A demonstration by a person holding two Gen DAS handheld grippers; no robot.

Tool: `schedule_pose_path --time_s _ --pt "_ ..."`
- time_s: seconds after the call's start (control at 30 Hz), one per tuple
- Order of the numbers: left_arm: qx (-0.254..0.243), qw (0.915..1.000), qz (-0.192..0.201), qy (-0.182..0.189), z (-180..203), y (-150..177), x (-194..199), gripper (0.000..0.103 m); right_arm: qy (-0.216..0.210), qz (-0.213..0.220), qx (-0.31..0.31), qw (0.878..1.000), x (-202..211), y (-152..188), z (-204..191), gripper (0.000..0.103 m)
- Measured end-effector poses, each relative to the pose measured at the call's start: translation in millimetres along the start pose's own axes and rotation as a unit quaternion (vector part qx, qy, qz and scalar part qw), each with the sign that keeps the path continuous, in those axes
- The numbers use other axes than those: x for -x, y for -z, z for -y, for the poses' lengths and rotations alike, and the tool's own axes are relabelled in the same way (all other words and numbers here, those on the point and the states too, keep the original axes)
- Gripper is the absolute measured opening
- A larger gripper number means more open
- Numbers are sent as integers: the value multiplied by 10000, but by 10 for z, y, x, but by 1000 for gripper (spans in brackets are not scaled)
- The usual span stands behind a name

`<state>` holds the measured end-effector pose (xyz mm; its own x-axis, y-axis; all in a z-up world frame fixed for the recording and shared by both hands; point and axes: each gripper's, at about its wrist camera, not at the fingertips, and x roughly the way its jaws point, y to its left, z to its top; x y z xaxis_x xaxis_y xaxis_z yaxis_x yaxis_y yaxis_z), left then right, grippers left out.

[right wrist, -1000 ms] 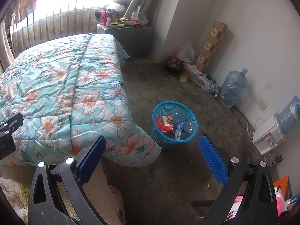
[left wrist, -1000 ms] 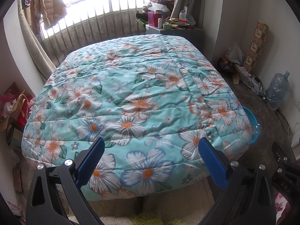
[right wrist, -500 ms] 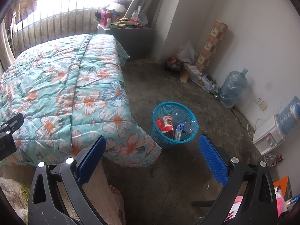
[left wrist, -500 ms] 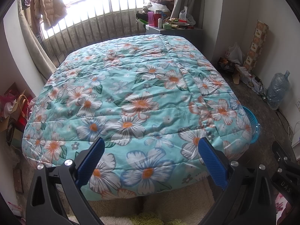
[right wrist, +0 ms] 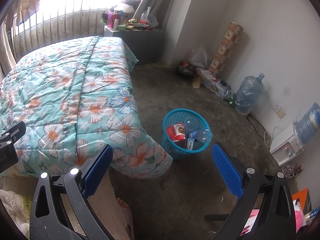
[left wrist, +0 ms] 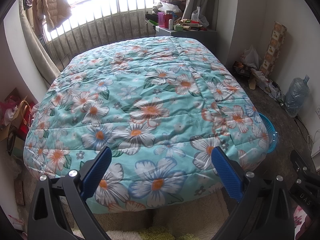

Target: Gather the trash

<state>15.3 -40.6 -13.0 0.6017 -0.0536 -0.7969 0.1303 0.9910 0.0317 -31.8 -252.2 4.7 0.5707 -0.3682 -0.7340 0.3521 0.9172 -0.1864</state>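
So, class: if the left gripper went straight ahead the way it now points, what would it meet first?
Most likely the flowered quilt on the bed: the open left gripper points straight at its near edge, with nothing between, though depth is hard to judge.

Bare floor [right wrist: 200, 104] around basket [right wrist: 187, 152], bed [right wrist: 84, 92] beside
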Motion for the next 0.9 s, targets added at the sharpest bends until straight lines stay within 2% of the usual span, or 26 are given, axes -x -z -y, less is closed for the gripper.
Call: schedule_pose_path --time_s 0.9 --pt "-8 10000 -11 0 -8 -16 -2 98 2 5 -14 10000 5 13 -11 95"
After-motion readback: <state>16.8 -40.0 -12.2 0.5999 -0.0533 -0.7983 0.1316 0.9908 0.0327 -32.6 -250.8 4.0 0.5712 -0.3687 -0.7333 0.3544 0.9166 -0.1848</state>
